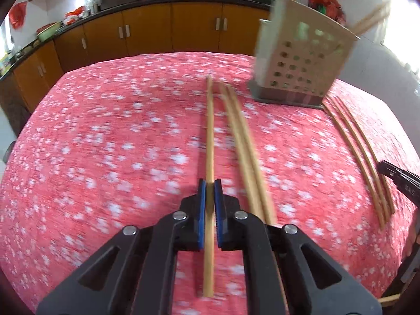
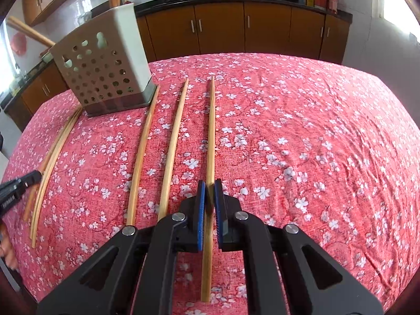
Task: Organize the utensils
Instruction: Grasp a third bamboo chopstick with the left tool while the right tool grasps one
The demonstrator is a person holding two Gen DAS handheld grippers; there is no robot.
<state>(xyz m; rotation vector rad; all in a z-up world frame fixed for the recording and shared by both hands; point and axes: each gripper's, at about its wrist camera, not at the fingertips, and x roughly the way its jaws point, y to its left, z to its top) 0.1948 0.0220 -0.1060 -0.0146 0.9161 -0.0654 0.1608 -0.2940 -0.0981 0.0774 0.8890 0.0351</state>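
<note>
My left gripper (image 1: 210, 185) is shut on a wooden chopstick (image 1: 209, 136) that points away over the red floral tablecloth. Two more chopsticks (image 1: 244, 141) lie just right of it. A perforated beige utensil holder (image 1: 299, 60) with chopsticks in it stands far right. My right gripper (image 2: 210, 185) is shut on another chopstick (image 2: 210, 136). Two chopsticks (image 2: 157, 147) lie to its left, and the holder (image 2: 105, 68) stands at the far left. The left gripper's tip (image 2: 23, 181) shows at the left edge, the right gripper's tip (image 1: 393, 173) at the right edge.
The round table (image 2: 315, 131) has a red flowered cloth. More chopsticks (image 1: 362, 155) lie in front of the holder; they also show in the right wrist view (image 2: 52, 155). Brown kitchen cabinets (image 2: 236, 29) with woks on the counter run behind the table.
</note>
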